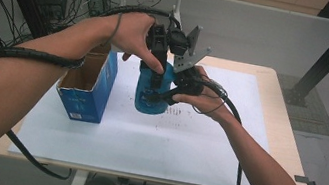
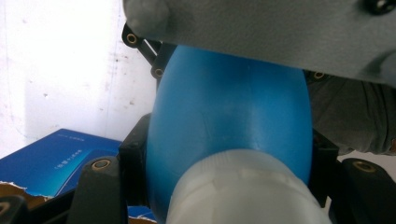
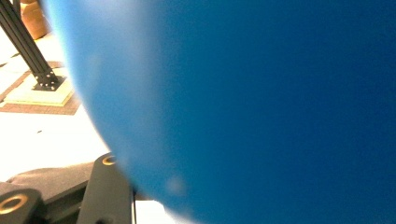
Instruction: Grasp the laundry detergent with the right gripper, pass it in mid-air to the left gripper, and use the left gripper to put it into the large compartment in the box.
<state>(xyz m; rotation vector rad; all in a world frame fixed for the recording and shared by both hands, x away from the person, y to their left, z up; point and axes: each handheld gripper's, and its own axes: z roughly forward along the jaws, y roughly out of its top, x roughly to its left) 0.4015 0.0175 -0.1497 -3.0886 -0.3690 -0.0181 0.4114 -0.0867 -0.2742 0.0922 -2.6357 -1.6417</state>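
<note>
Between both grippers, high view: a blue bottle (image 1: 148, 95) is clamped from above by the left gripper (image 1: 156, 66) and from the side by the right gripper (image 1: 173, 91), beside a box (image 1: 86, 94). Left gripper view: jaws are pressed on the bottle (image 2: 229, 121) below its white cap (image 2: 243, 191). Right gripper view: the bottle (image 3: 257, 107) is seen against the jaws.

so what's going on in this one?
A person is holding a blue bottle above the white mat with both handheld grippers. The left gripper is clamped around its upper part, near the white cap; the right gripper grips the body from the side. An opened blue cardboard box stands on the mat just to the left of the bottle. Whether the cap is being turned can't be told.
</note>
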